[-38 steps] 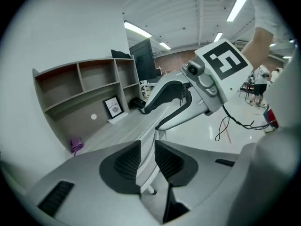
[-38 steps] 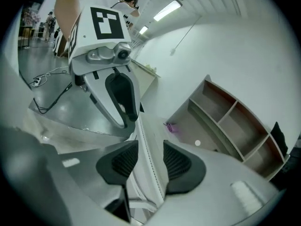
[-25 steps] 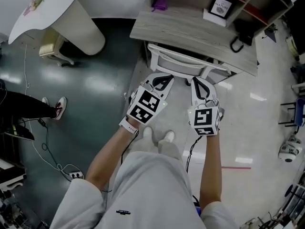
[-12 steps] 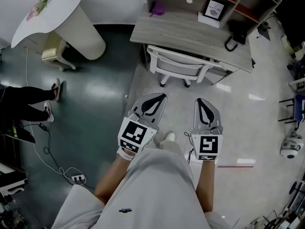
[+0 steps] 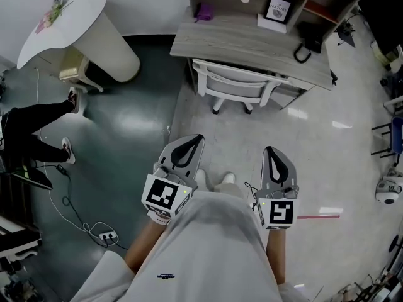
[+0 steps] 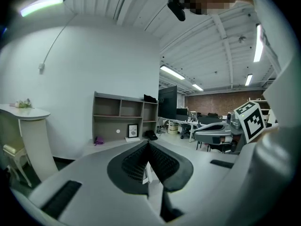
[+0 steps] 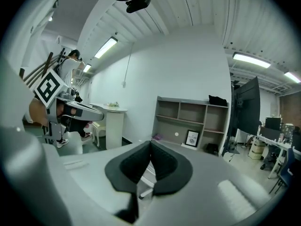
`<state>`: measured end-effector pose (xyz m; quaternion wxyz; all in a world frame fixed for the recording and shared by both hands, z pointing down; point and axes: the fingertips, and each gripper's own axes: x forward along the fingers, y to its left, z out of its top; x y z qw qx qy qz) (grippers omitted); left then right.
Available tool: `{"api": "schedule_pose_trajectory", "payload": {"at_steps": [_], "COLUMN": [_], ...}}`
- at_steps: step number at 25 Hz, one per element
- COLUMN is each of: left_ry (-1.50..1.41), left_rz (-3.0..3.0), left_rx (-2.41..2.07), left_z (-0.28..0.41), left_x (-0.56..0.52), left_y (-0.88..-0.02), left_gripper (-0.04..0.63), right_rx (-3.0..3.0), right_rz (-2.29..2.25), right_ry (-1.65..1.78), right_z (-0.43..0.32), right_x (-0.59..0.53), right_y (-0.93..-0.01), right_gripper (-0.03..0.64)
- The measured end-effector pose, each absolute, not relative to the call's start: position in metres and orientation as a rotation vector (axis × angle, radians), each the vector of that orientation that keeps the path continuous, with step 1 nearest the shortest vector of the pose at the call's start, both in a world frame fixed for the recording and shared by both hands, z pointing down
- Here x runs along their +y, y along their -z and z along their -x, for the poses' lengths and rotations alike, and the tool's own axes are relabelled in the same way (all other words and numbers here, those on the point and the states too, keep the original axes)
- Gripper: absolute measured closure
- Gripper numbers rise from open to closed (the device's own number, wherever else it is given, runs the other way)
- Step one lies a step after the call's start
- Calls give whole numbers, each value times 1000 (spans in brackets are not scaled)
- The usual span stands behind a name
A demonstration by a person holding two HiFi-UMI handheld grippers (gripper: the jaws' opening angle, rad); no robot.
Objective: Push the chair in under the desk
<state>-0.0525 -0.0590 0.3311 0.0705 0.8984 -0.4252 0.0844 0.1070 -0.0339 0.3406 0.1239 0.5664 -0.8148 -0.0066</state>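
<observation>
The white chair (image 5: pixel 234 85) stands tucked under the front edge of the grey wooden desk (image 5: pixel 252 46), its back toward me. My left gripper (image 5: pixel 191 145) is shut and empty, held well back from the chair near my body. To its right my right gripper (image 5: pixel 275 154) is also shut with nothing in it. In the left gripper view the closed jaw tips (image 6: pixel 149 143) point toward the desk and shelf (image 6: pixel 123 114). The right gripper view shows its closed tips (image 7: pixel 150 145) with a sliver of the chair (image 7: pixel 146 172) seen through the jaw gap.
A shelf unit with a framed picture (image 5: pixel 278 8) sits on the desk's back. A white curved table (image 5: pixel 75 30) and small stool (image 5: pixel 74 68) stand at left. A person's legs (image 5: pixel 38 137) and floor cables (image 5: pixel 63 200) are at far left; office gear lines the right edge.
Both grippers have drawn back from the chair toward my body, and apart from it. The chair stays under the desk.
</observation>
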Motion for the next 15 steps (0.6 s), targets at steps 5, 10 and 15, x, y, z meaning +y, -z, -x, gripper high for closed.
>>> {"api": "schedule_pose_trajectory", "payload": {"at_steps": [5, 10, 15], "left_ry": [-269, -262, -240], "left_rz": [-2705, -2703, -2695], "left_rx": [-1285, -1268, -1276], "left_z": [53, 45, 40], "left_x": [-50, -42, -39], "left_y": [-327, -325, -326], "left_gripper": [589, 589, 589], "right_rx": [-2403, -2422, -2434], "right_rz": [-1644, -1656, -1638], "right_ry": [0, 15, 36], "right_z": [-108, -106, -105], "right_x": [-26, -28, -31], "right_y": [-339, -337, -330], "right_gripper": [606, 606, 606]}}
